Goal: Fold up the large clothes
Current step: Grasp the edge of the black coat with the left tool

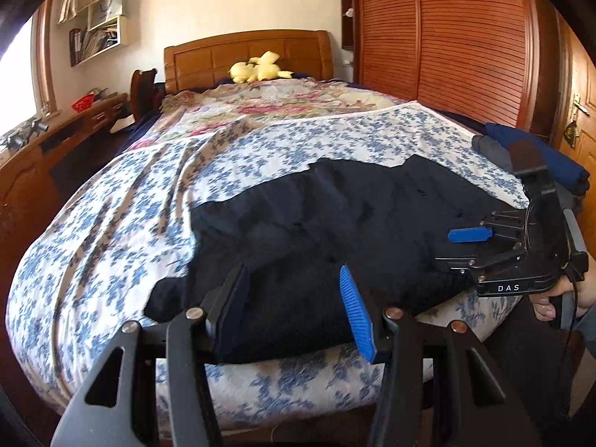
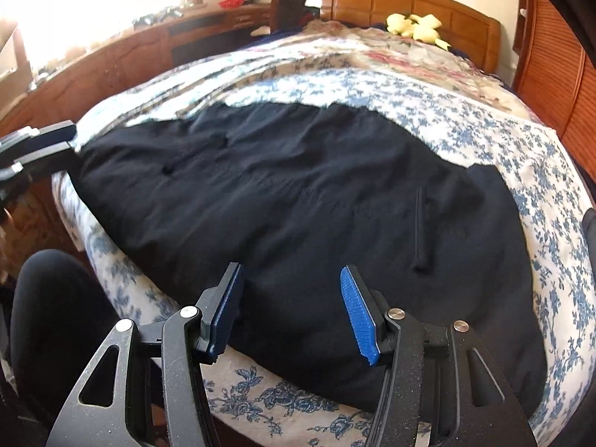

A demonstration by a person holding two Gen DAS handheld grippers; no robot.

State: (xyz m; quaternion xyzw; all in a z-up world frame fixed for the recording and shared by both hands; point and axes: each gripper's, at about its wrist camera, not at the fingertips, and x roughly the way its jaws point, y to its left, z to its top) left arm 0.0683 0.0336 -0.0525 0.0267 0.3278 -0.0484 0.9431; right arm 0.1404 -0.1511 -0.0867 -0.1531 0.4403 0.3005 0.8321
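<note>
A large dark navy garment (image 1: 335, 216) (image 2: 298, 186) lies spread flat across the near end of a bed with a blue-flowered sheet (image 1: 111, 223) (image 2: 503, 141). My left gripper (image 1: 292, 272) hovers open over the garment's near left corner, and the cloth lies under its fingers, not pinched. My right gripper (image 2: 290, 270) stands open above the garment's near edge, both blue pads bare. In the left wrist view the right gripper (image 1: 460, 247) shows side-on over the garment's right part. The left gripper (image 2: 72, 137) shows at the garment's left edge in the right wrist view.
Folded blue and grey clothes (image 1: 536, 152) sit at the bed's right side. A yellow plush toy (image 1: 260, 69) (image 2: 417, 26) lies by the headboard. A wooden desk (image 1: 56, 138) runs along the left and a slatted wardrobe (image 1: 465, 37) stands right. A hand (image 1: 551, 298) grips the right tool.
</note>
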